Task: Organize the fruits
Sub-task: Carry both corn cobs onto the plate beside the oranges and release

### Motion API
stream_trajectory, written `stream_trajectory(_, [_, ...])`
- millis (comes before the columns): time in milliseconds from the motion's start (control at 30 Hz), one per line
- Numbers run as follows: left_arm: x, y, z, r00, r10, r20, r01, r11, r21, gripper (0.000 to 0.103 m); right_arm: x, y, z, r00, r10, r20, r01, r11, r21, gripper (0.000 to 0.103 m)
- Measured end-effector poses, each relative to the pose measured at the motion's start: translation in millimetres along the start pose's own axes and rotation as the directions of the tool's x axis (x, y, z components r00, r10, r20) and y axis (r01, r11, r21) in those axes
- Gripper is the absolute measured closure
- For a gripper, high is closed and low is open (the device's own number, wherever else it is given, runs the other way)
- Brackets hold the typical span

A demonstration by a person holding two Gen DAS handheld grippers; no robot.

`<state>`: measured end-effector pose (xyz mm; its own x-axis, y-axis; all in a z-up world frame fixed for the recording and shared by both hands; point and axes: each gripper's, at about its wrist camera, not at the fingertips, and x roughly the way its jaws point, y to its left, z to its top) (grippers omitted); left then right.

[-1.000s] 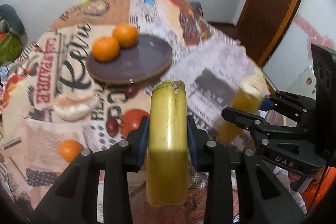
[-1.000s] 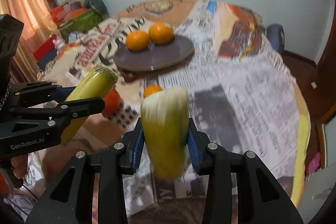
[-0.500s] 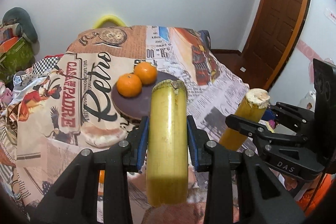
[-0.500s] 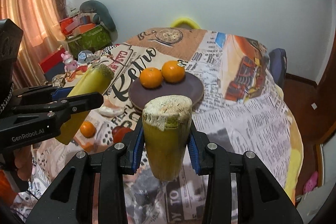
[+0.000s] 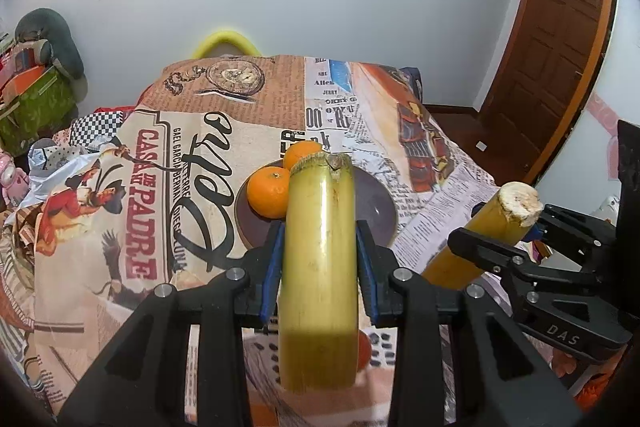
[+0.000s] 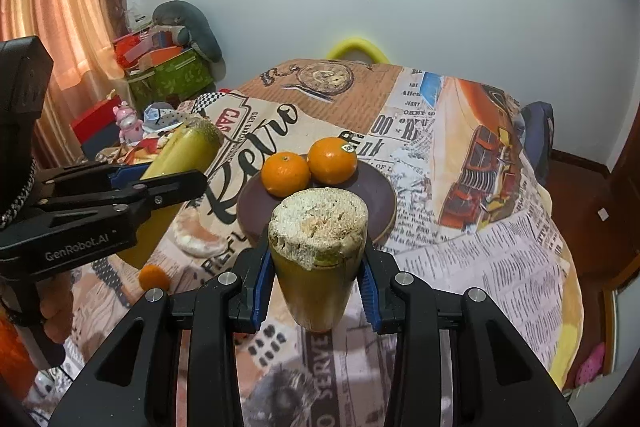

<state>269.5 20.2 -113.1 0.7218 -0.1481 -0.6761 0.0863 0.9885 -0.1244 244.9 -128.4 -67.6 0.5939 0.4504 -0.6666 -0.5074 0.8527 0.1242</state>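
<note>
My left gripper (image 5: 320, 259) is shut on a yellow sugarcane piece (image 5: 318, 267), held upright above the table. My right gripper (image 6: 318, 267) is shut on a second yellow-green sugarcane piece (image 6: 316, 267) with a rough cut top. Each gripper shows in the other's view: the right one (image 5: 520, 239) at the right, the left one (image 6: 160, 183) at the left. Two oranges (image 6: 286, 174) (image 6: 332, 160) sit on a dark purple plate (image 6: 376, 203) beyond both grippers. The plate (image 5: 376, 211) is partly hidden behind the left piece.
A small orange (image 6: 154, 277) and a pale bread-like item (image 6: 200, 233) lie on the printed tablecloth (image 6: 460, 227) left of the plate. A red fruit (image 5: 363, 349) lies under the left gripper. Boxes and toys (image 6: 160, 75) stand at the far left, a door (image 5: 560, 47) at right.
Both grippers have risen and tilted up with their sugarcane pieces. The table and plate now sit lower and farther away in both views, and the wall screen has come into view.
</note>
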Motion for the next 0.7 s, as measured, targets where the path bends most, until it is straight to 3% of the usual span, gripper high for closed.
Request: stream_trajectory(700, [92, 7, 24, 0.998, 0.000, -0.063, 0.000, 1.000, 0.001, 0.069, 68, -20, 24, 0.998, 0.013, -0.061, -0.014, 1.000, -0.022, 0.069])
